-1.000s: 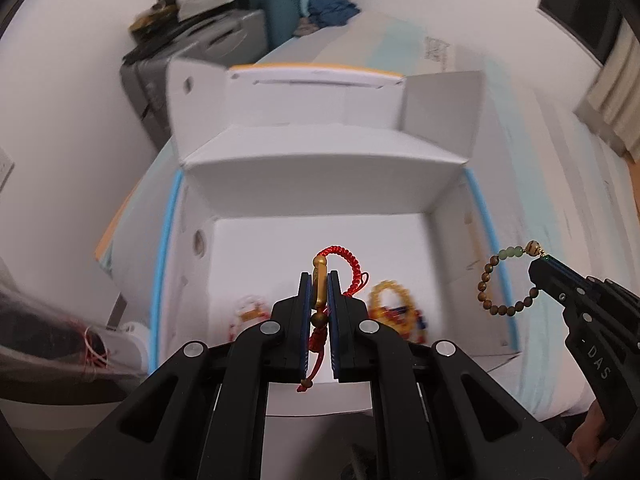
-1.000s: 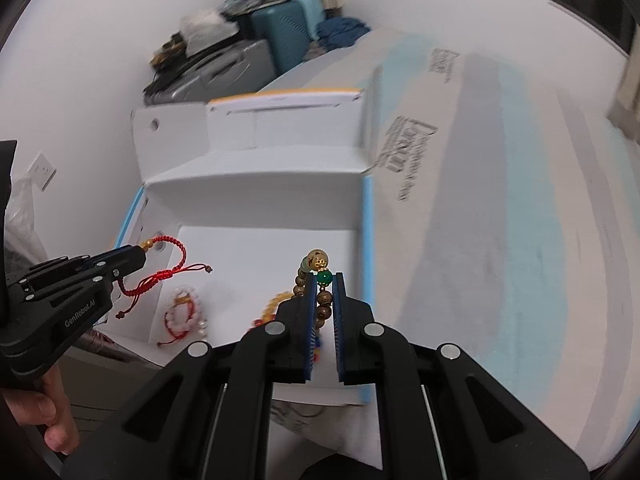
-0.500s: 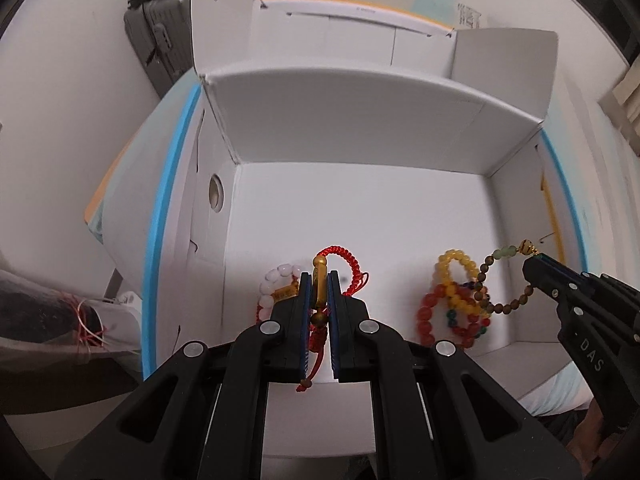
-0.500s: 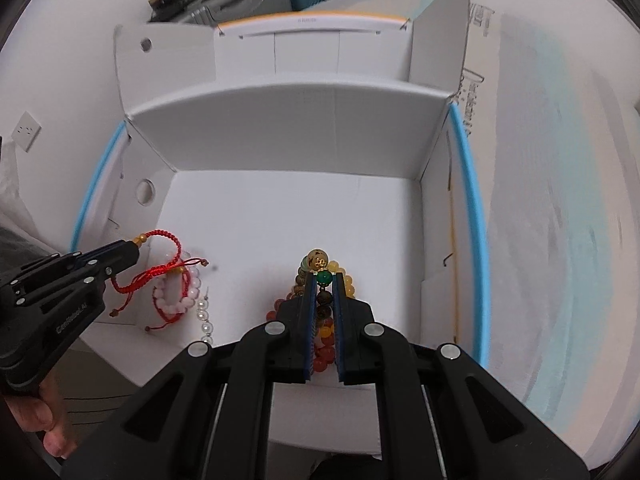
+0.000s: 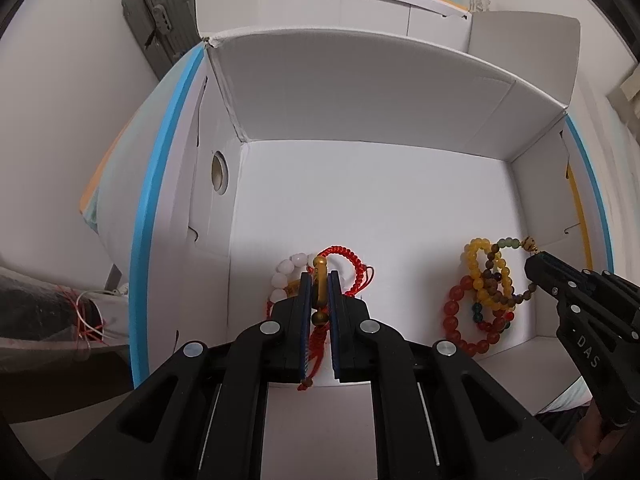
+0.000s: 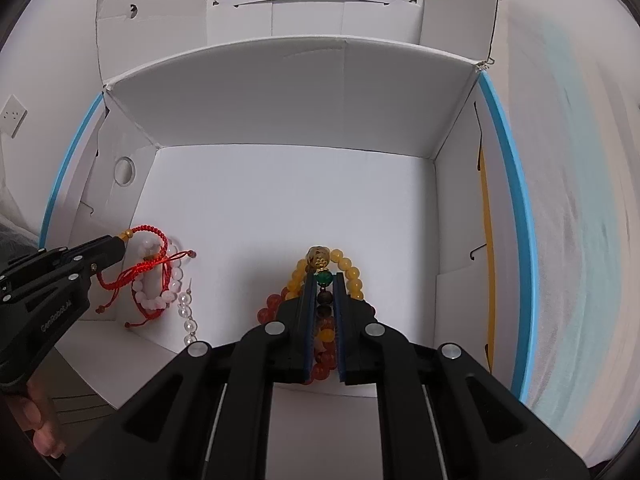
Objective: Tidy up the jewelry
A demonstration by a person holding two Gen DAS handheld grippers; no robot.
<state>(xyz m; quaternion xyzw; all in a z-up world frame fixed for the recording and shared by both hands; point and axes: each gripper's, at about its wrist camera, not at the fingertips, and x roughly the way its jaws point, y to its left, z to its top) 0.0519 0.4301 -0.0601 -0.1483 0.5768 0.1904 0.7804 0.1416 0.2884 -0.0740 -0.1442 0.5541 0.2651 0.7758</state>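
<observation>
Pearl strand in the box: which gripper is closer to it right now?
Left. The left gripper, shut on the red cord bracelet, hangs just left of the pearl strand. The right gripper, holding the brown bead bracelet, sits farther right, over the yellow and red beads.

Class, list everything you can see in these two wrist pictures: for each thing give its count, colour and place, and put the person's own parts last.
cardboard box: one, white, flaps open, centre.
red cord bracelet: one, red with gold piece, in left gripper, over box floor's left side.
brown bead bracelet: one, brown with green and gold beads, in right gripper, box's right side.
yellow bead bracelet: one, yellow, box floor, right.
red bead bracelet: one, red-orange, under the yellow one.
pink bead bracelet: one, pale pink, box floor, left.
pearl strand: one, white, beside the pink bracelet.
suitcase: one, grey, behind box.
left gripper: one, black, shut.
right gripper: one, black, shut.
</observation>
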